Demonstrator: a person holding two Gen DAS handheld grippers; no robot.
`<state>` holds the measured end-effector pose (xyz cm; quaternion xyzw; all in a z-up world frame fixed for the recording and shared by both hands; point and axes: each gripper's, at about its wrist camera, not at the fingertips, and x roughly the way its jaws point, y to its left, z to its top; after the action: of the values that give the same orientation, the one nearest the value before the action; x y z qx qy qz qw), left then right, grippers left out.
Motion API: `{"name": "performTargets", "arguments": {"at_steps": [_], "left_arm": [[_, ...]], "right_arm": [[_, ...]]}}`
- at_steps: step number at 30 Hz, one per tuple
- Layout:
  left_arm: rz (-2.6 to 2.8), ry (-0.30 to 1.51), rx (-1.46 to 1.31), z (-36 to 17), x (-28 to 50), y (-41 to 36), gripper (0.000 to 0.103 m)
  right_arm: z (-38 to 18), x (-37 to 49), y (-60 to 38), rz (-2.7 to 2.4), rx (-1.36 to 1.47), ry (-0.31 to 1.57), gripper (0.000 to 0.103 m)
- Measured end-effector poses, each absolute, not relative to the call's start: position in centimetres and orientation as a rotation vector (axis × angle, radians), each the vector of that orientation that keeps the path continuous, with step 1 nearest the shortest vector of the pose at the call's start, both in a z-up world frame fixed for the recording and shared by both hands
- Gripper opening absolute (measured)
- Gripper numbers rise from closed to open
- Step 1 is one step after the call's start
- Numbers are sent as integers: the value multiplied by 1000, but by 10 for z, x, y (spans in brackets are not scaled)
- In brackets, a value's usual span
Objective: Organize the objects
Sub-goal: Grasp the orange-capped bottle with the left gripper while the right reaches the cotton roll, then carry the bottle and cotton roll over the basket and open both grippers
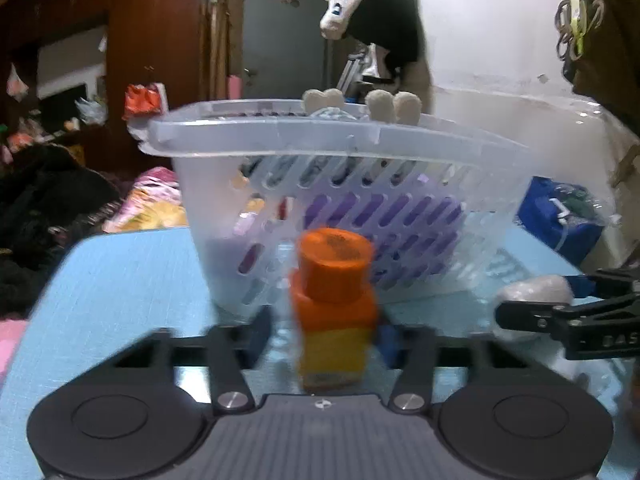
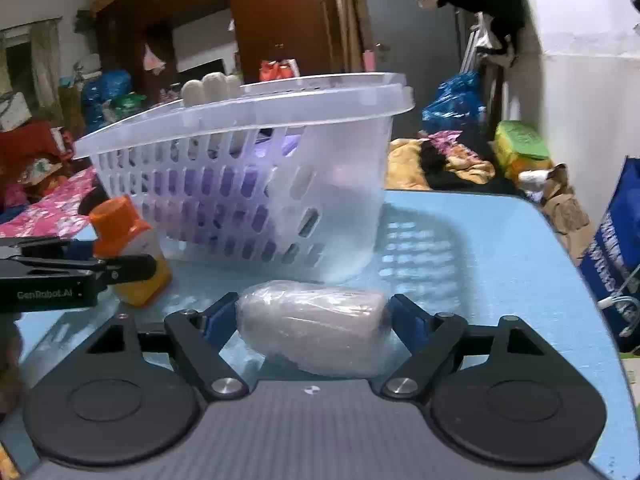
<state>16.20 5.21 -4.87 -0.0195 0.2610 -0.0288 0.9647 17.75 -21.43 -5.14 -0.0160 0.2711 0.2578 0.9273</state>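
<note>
A clear plastic slotted basket (image 1: 280,136) (image 2: 248,104) stands on the light blue table, with a purple item (image 1: 400,216) inside. My left gripper (image 1: 324,336) is shut on a small yellow bottle with an orange cap (image 1: 334,300), upright in front of the basket; the bottle also shows in the right wrist view (image 2: 128,248). My right gripper (image 2: 312,320) is shut on a whitish bundle wrapped in clear plastic (image 2: 312,324), low over the table before the basket; the bundle also shows in the left wrist view (image 1: 532,292).
The blue table (image 2: 480,264) ends at rounded corners. A blue bag (image 2: 616,248) hangs at the right edge. Clothes, bags and bedding lie on the floor and bed behind. White plush feet (image 1: 396,106) show over the basket's far rim.
</note>
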Motion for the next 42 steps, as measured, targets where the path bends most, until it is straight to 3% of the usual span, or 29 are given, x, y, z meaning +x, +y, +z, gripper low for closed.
{"name": "performTargets", "arguments": {"at_steps": [18, 24, 29, 37, 42], "left_arm": [[-159, 262, -109, -35, 121, 63, 46], [-186, 184, -120, -22, 96, 63, 46], [-211, 102, -93, 20, 76, 58, 46], [-111, 131, -82, 96, 144, 64, 46], [-53, 275, -69, 97, 203, 70, 45]], "right_arm": [[-35, 141, -232, 621, 21, 283, 80], [1, 118, -256, 673, 48, 181, 80], [45, 118, -256, 684, 9, 95, 80], [92, 206, -198, 630, -45, 191, 80], [82, 256, -170, 572, -71, 291, 80]]}}
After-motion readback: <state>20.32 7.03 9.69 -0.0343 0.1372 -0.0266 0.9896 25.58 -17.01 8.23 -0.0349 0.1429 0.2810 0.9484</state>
